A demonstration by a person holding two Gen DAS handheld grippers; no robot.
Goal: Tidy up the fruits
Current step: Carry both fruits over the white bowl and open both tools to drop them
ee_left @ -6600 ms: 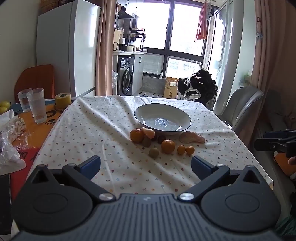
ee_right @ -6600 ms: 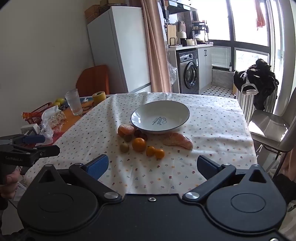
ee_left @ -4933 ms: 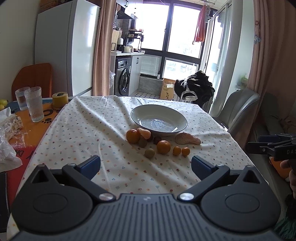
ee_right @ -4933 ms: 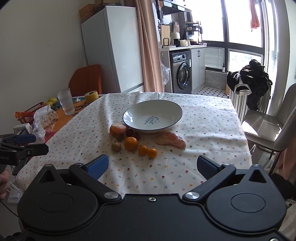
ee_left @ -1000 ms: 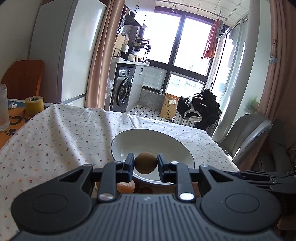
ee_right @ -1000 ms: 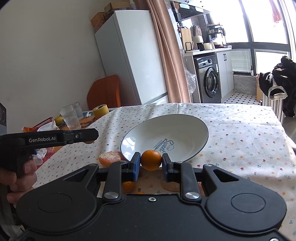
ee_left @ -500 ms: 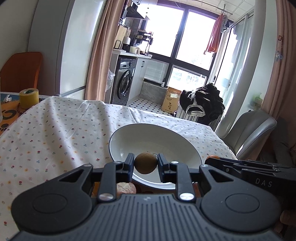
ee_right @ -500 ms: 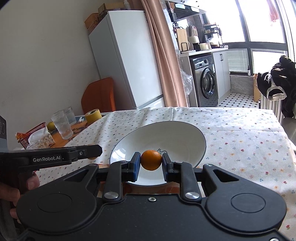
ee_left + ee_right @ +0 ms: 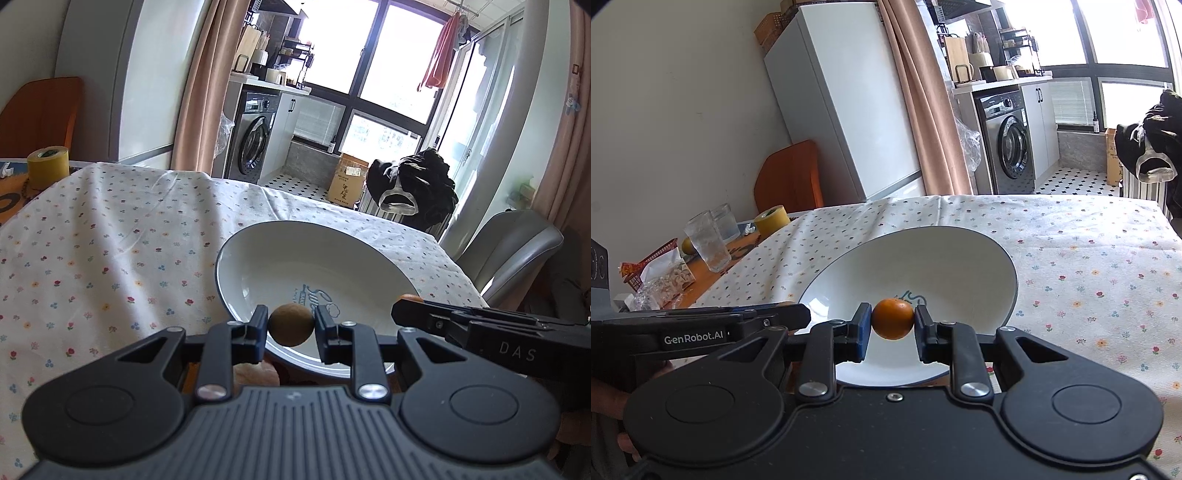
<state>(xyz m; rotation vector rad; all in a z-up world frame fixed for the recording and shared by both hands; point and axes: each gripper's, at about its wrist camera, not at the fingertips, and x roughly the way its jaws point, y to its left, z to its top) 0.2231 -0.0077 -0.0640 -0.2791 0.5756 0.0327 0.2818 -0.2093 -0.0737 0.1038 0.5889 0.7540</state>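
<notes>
My left gripper [image 9: 291, 325] is shut on a brown kiwi [image 9: 291, 324], held over the near rim of the white bowl [image 9: 258, 258]. My right gripper [image 9: 892, 324] is shut on a small orange [image 9: 893, 318], held above the same bowl [image 9: 960, 258], which holds no fruit. In the left wrist view the right gripper's side [image 9: 491, 332] reaches in from the right, a sliver of its orange [image 9: 409, 297] showing. The left gripper's body [image 9: 694, 332] crosses the right wrist view at lower left. A peeled citrus piece [image 9: 255, 373] shows under the left fingers; other fruits are hidden.
The table wears a flowered cloth [image 9: 110, 240]. A yellow tape roll [image 9: 48, 166], drinking glasses [image 9: 707, 240] and a snack bag [image 9: 665, 277] sit at the table's left side. A grey chair [image 9: 513, 247] stands at the right. Fridge, curtain and washing machine stand behind.
Both grippers went from open to shut on fruit, then carried the kiwi and the orange forward from the table to above the bowl.
</notes>
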